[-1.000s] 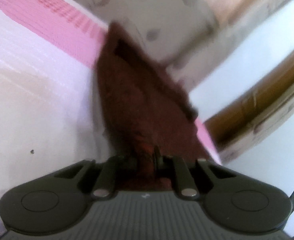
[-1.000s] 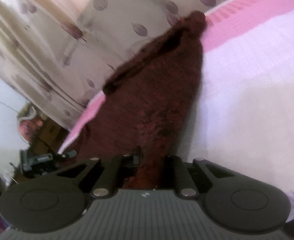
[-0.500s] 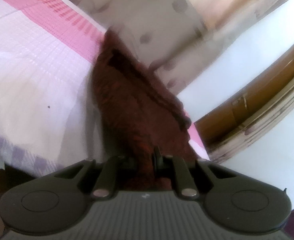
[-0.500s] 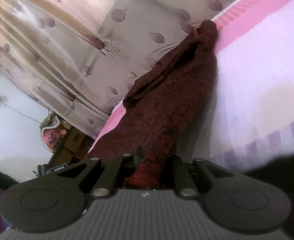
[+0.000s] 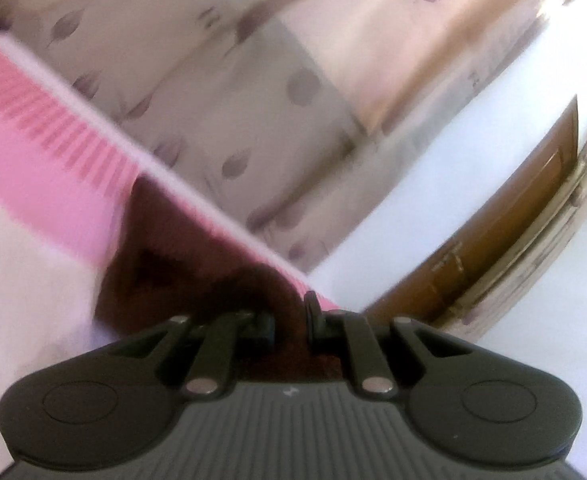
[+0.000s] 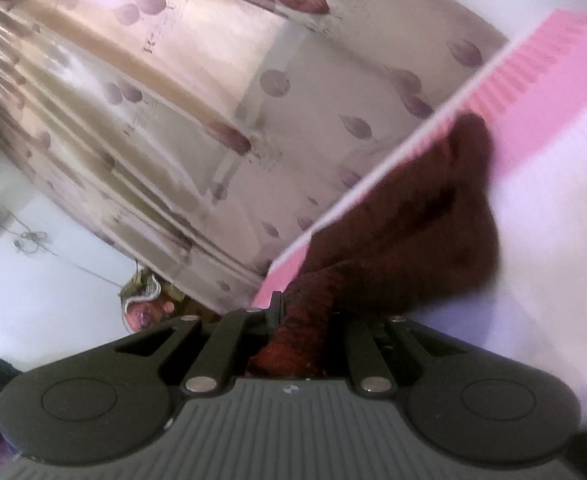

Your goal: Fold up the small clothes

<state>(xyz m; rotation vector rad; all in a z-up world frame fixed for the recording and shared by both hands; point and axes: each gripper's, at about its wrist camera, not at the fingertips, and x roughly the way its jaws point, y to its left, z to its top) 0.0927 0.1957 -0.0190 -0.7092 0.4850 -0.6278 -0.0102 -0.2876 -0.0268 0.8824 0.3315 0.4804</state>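
Observation:
A dark maroon knitted garment [image 5: 181,256] lies bunched on the pink-and-white bedspread [image 5: 33,152]. My left gripper [image 5: 291,322] is shut on one edge of it, low over the bed. In the right wrist view the same garment [image 6: 405,232] spreads ahead in folds, and my right gripper [image 6: 301,320] is shut on another edge of it. Both views are blurred by motion. The garment's far end reaches the pink border of the bedspread [image 6: 541,80].
A beige curtain with purple leaf prints [image 5: 253,92] hangs just behind the bed, also in the right wrist view [image 6: 173,120]. A wooden door [image 5: 513,216] and white wall stand at the right. Clutter sits on the floor at the left [image 6: 145,304].
Both grippers have moved forward and down toward the bed's far edge with the garment, which looks shorter and more bunched now. The curtain fills more of both views.

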